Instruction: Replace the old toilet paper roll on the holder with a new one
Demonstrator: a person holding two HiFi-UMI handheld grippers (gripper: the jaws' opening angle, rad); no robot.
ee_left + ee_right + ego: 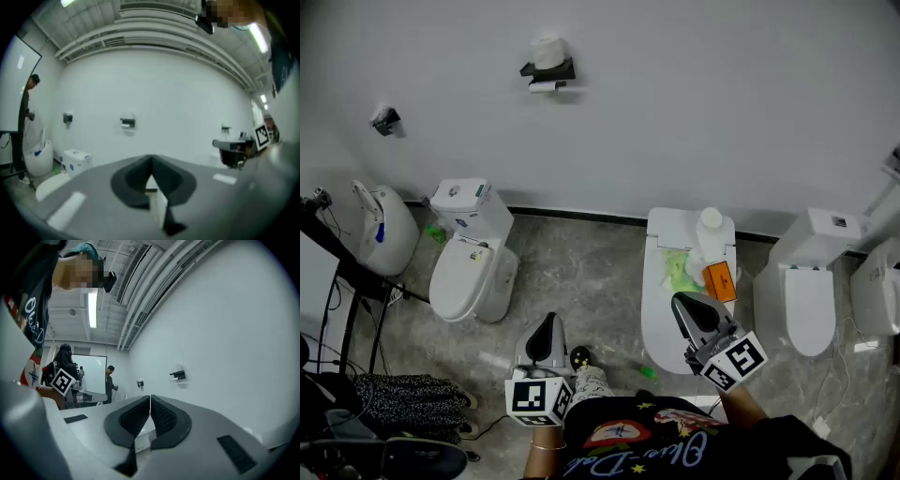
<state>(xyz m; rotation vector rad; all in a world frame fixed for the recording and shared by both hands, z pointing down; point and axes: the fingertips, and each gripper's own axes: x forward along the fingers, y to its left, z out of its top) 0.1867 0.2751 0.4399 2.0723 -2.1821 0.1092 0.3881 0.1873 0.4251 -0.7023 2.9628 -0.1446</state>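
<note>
My left tool (547, 323) and right tool (686, 305) are closed, empty. The toilet paper roll (549, 51) on the holder (549, 73) looks light, crushable: pinch its sides gently.

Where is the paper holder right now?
The holder is on the white wall, upper left of centre in the head view, above the left toilet and right of a small dark fixture.
</note>
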